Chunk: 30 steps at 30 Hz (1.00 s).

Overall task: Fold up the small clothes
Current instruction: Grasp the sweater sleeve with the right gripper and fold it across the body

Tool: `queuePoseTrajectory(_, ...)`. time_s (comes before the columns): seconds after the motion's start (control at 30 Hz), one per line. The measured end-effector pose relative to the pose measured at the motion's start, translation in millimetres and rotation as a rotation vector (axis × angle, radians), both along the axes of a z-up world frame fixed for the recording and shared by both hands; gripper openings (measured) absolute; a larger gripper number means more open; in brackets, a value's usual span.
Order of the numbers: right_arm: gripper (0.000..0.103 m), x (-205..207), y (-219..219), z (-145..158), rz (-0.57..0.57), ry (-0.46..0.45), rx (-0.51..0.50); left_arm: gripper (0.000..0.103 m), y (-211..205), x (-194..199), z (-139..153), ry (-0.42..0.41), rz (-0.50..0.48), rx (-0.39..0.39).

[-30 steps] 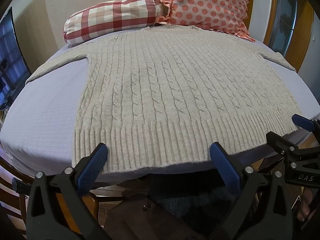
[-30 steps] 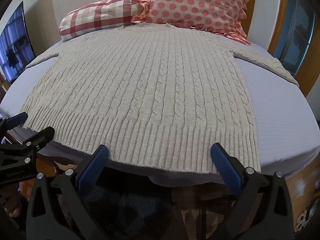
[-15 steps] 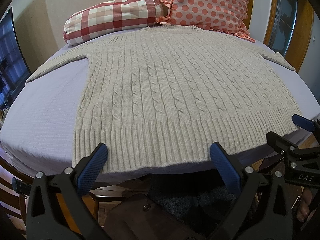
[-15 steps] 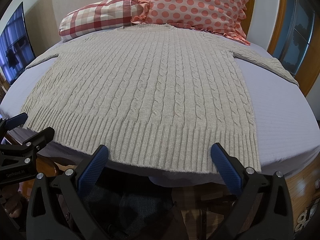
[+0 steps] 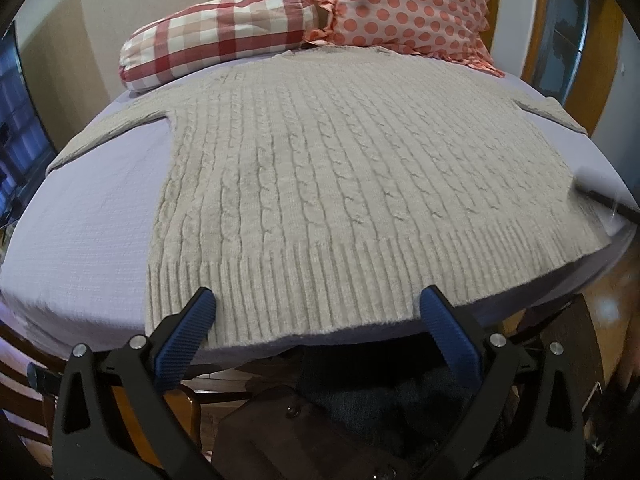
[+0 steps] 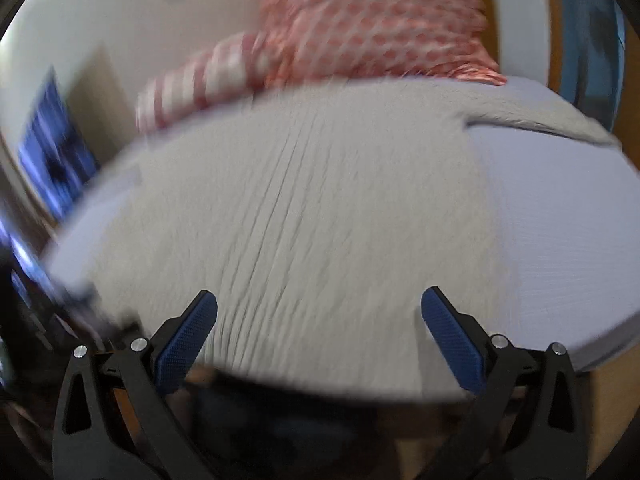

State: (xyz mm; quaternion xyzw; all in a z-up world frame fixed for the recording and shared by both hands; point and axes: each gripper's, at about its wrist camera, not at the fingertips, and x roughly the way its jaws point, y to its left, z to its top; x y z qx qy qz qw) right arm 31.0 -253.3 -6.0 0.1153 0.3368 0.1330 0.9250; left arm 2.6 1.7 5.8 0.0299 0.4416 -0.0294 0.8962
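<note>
Left wrist view: a cream cable-knit sweater (image 5: 352, 184) lies flat and face-up on a lavender-covered bed (image 5: 88, 232), its neckline toward a red checked pillow (image 5: 216, 36) and a coral polka-dot pillow (image 5: 404, 4), its ribbed hem (image 5: 304, 292) at the near edge. The left claw (image 5: 316, 312) hovers just above that hem, blue pads spread wide, pinching nothing.

Right wrist view: heavily motion-blurred, the same sweater (image 6: 304, 208) fills the bed (image 6: 552, 240), one sleeve (image 6: 536, 120) stretched out to the right. The right claw (image 6: 320, 316) is likewise spread and empty, poised over the hem area; whether it touches the knit cannot be told through the blur.

The knit looks thick, soft and floppy, likely to sag and stretch rather than slip. No fold is yet made. The firmer ribbed hem corners, or a sleeve cuff, appear the soundest places to take hold.
</note>
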Motion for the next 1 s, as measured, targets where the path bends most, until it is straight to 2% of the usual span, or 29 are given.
queuePoseTrajectory(0.07, 0.102, 17, -47, 14, -0.084, -0.025, 0.064, 0.101, 4, 5, 10, -0.016, -0.041, -0.057)
queuePoseTrajectory(0.17, 0.101, 55, -134, 34, -0.28, -0.046, 0.147, 0.101, 8, 13, 30, -0.068, -0.08, -0.127)
queuePoseTrajectory(0.27, 0.078, 100, -229, 37, -0.49, -0.006, 0.292, 0.101, 15, 27, 48, -0.116, -0.078, -0.151)
queuePoseTrajectory(0.3, 0.072, 118, -268, 32, -0.581, 0.024, 0.367, 0.101, 16, 32, 51, -0.123, -0.075, -0.16)
queuePoseTrajectory(0.37, 0.067, 138, -312, 19, -0.678, 0.062, 0.445, 0.101, 26, 45, 59, -0.145, -0.072, -0.224)
queuePoseTrajectory(0.4, 0.062, 149, -331, 12, -0.717, 0.085, 0.471, 0.101, 30, 51, 61, -0.154, -0.072, -0.26)
queuePoseTrajectory(0.47, 0.058, 171, -361, -2, -0.783, 0.124, 0.495, 0.101, 39, 67, 64, -0.165, -0.073, -0.333)
queuePoseTrajectory(0.57, 0.054, 196, -389, -23, -0.834, 0.146, 0.603, 0.101, 47, 87, 63, -0.157, -0.051, -0.355)
queuePoseTrajectory(0.67, 0.048, 219, -400, -35, -0.844, 0.168, 0.635, 0.101, 54, 104, 59, -0.136, -0.009, -0.347)
queuePoseTrajectory(0.73, 0.041, 220, -405, -41, -0.851, 0.14, 0.684, 0.101, 60, 110, 55, -0.123, 0.013, -0.358)
queuePoseTrajectory(0.77, 0.028, 222, -407, -45, -0.86, 0.13, 0.713, 0.101, 63, 112, 54, -0.119, 0.019, -0.364)
queuePoseTrajectory(0.8, 0.009, 217, -412, -48, -0.864, 0.122, 0.732, 0.101, 66, 114, 52, -0.118, 0.031, -0.37)
queuePoseTrajectory(0.9, 0.009, 215, -418, -57, -0.86, 0.086, 0.765, 0.101, 78, 116, 50, -0.127, 0.057, -0.397)
queuePoseTrajectory(0.97, 0.009, 213, -413, -44, -0.86, 0.074, 0.705, 0.101, 92, 115, 50, -0.147, 0.077, -0.432)
queuePoseTrajectory(1.0, 0.009, 214, -403, -27, -0.838, 0.036, 0.649, 0.101, 98, 114, 51, -0.155, 0.086, -0.441)
